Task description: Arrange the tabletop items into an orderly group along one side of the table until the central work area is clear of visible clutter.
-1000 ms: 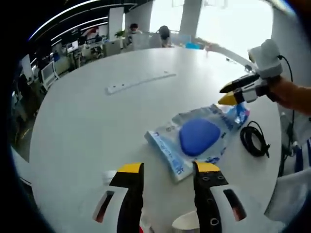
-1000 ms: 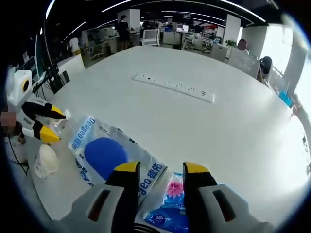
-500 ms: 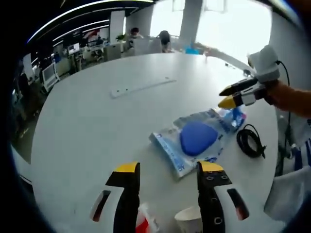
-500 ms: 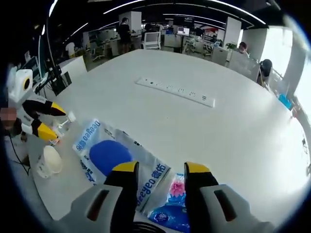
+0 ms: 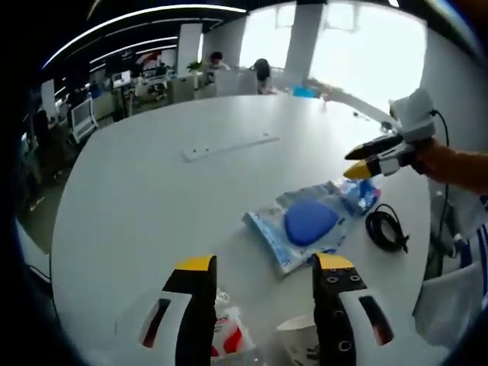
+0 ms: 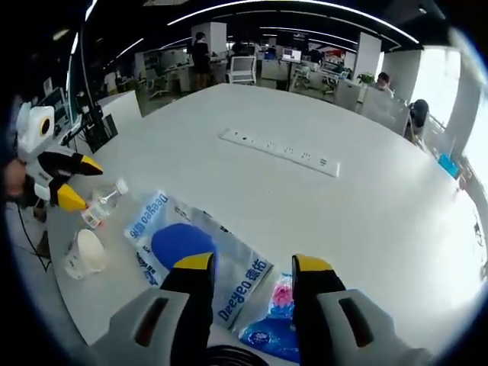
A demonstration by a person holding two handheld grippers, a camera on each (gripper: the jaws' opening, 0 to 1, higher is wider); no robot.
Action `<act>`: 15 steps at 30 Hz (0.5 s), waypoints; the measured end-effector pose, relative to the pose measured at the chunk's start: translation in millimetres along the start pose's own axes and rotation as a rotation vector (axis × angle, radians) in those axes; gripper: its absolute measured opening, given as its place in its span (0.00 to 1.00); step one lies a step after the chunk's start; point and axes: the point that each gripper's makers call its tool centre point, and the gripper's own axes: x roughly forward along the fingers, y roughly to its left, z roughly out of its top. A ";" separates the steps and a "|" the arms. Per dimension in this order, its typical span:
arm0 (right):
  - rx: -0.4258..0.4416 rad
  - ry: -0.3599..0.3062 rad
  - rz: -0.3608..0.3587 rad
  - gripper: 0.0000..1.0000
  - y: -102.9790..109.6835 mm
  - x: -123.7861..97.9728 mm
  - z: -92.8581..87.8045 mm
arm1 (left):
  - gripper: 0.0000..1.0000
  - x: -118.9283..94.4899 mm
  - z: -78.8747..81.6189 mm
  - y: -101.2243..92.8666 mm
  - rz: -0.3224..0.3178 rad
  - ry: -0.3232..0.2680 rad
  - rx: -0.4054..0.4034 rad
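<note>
Tabletop (image 5: 152, 198) items, left gripper view: one clear packet with a blue pad (image 5: 309, 223) lies right of centre; one blue wrapped pack (image 5: 360, 195) touches its upper right end; one coiled black cable (image 5: 386, 229) lies just right of the packet. One red-and-white packet (image 5: 226, 341) and one paper cup (image 5: 299, 352) sit at the bottom edge, between the jaws. One white power strip (image 5: 231, 146) lies in the upper centre. Left hand-held gripper (image 5: 264, 267) is open, holding nothing. Right hand-held gripper (image 5: 360, 161) hovers at right above the blue pack, jaws slightly apart, empty.

Right gripper view: right hand-held gripper (image 6: 254, 265) is open and empty. Packet (image 6: 200, 255) lies at lower centre, blue pack (image 6: 276, 324) between the jaws, cable (image 6: 227, 355) at the bottom edge. One cup (image 6: 85, 253) lies lower left; one small clear bottle (image 6: 104, 203) lies on its side nearby. Left hand-held gripper (image 6: 74, 184) is at the left edge, open. Power strip (image 6: 279, 151) lies upper centre.
</note>
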 end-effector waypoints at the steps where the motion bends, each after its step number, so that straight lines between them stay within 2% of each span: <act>1: 0.000 0.000 0.002 0.38 0.6 -0.2 0.2 | 0.46 -1.4 -0.5 0.6 0.002 0.001 0.002; 15: -0.020 -0.022 0.030 0.43 21.2 -4.7 10.5 | 0.49 -23.3 -1.1 7.9 0.006 -0.033 -0.009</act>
